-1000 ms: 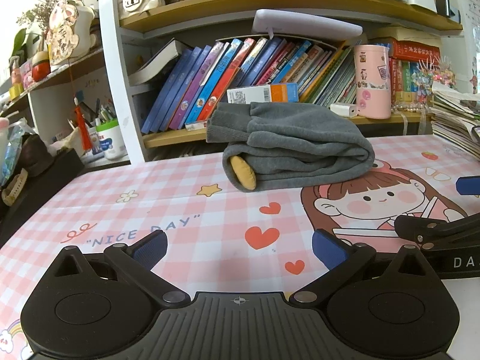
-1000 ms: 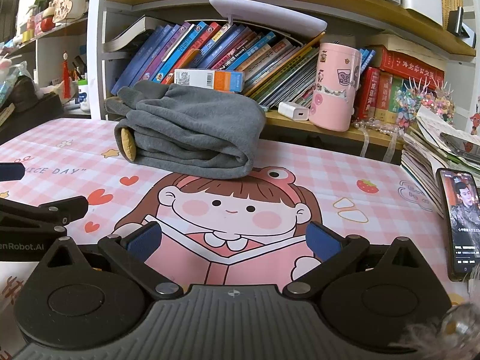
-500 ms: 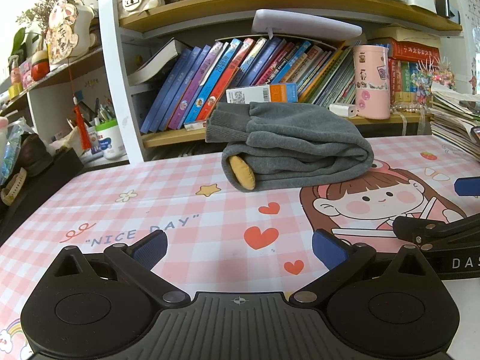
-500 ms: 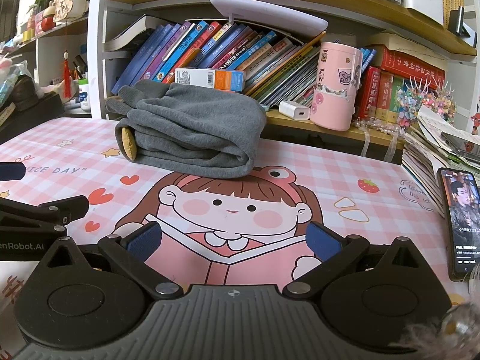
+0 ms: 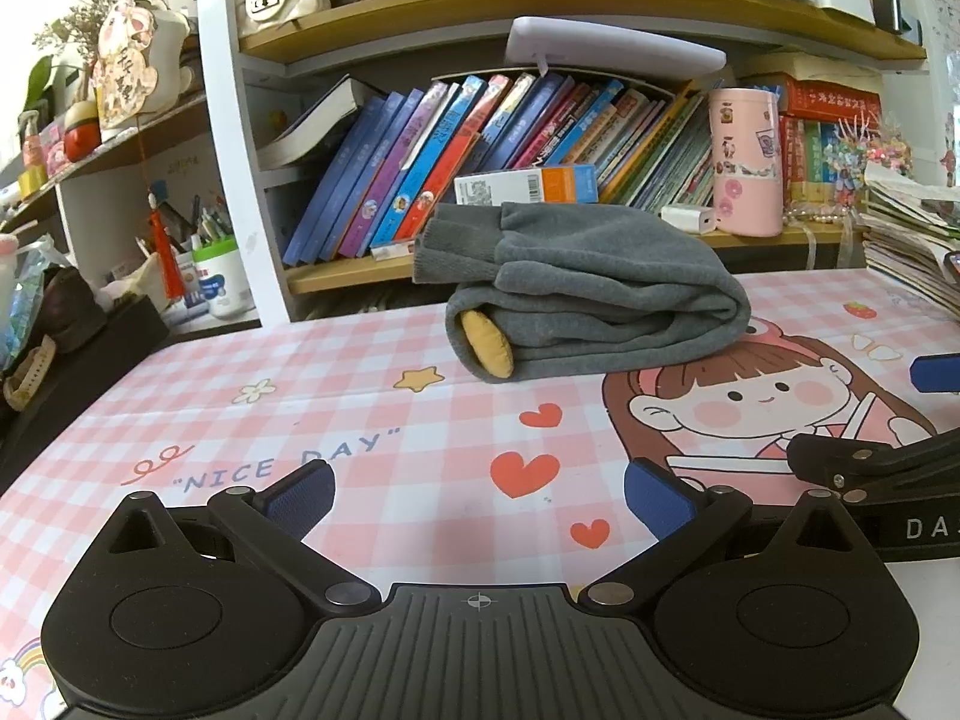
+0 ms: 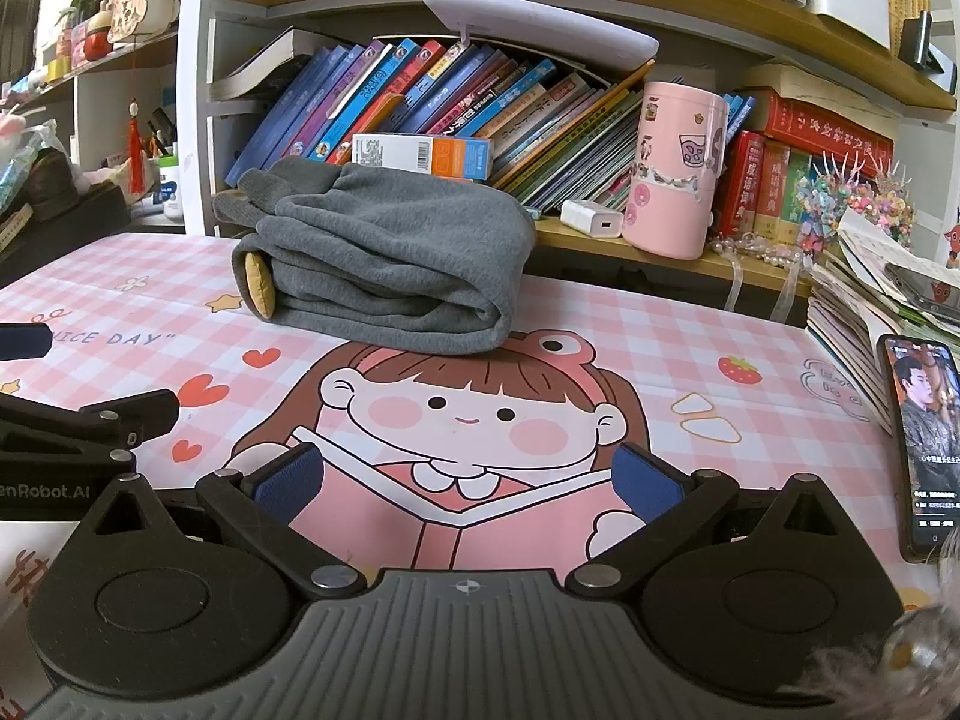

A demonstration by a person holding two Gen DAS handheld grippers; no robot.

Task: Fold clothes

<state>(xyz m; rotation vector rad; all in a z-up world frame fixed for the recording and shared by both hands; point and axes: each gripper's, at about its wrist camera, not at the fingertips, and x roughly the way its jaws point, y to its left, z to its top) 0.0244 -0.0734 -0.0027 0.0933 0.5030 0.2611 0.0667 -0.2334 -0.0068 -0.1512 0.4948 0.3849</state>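
Folded grey garment (image 5: 594, 306) lies at the far side of a pink checked table mat (image 5: 360, 420), in front of a bookshelf (image 5: 540, 0).

Both the left gripper (image 5: 477, 489) and right gripper (image 6: 465, 480) stand wide open, empty, low over the mat and well short of the bundle. Only the right wrist view shows a lit phone (image 6: 924, 432) beside stacked magazines; only the left shows a pen cup (image 5: 216, 282). The bundle's long axis runs left to right, cuffs and a yellow patch (image 5: 487, 345) at its left end.
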